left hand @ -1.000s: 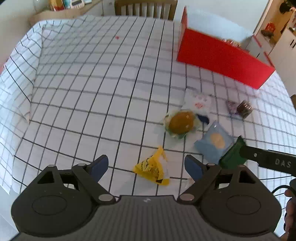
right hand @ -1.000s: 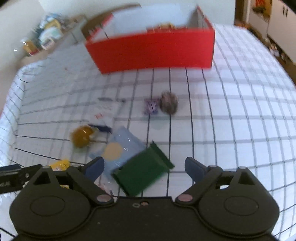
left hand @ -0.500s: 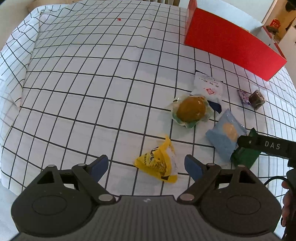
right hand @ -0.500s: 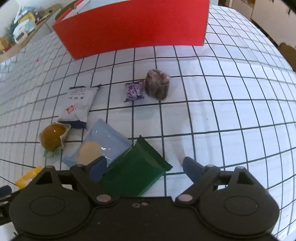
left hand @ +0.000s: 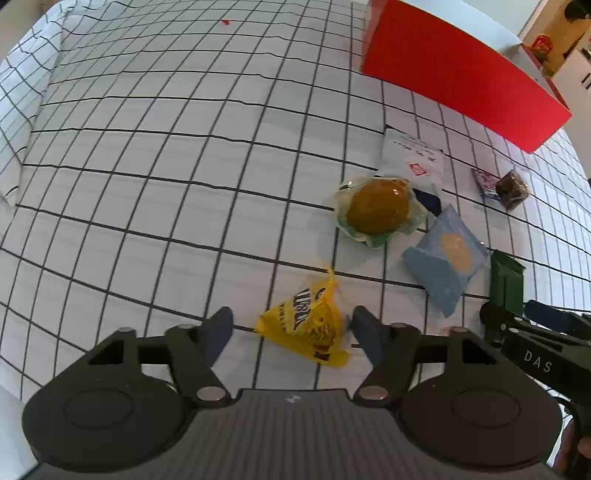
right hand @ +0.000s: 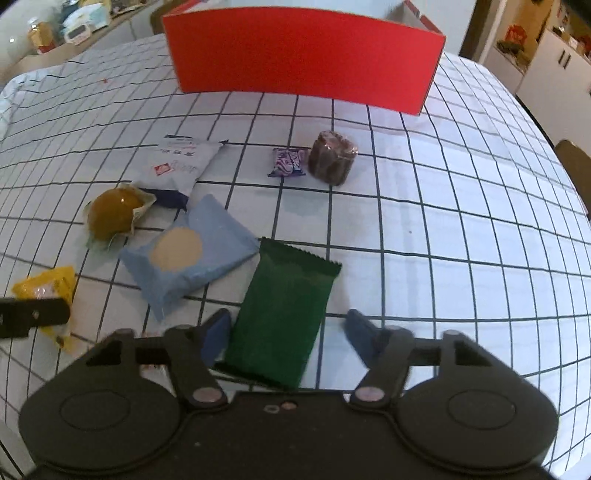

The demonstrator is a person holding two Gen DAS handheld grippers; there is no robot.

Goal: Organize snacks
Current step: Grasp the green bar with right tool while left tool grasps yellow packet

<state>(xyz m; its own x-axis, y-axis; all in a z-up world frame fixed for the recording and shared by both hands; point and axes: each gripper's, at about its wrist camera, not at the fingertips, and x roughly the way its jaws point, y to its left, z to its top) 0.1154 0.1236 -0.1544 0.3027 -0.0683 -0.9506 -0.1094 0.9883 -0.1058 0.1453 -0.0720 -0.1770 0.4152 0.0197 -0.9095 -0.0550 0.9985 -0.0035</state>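
Red box at table's far side. Right gripper closing, straddles green packet, right pad clear. Left gripper closing around yellow bag, no contact. Right view alone shows shelf clutter.

You have a yellow candy bag lying crumpled on the checked worktop. Beyond it sits a round brown bun in clear wrap, touching a white packet behind. A pale blue cookie pouch lies flat, just beside a dark green wrapper. Farther off, a small purple candy rests beside a wrapped brown cake. The red box stands upright at the back.
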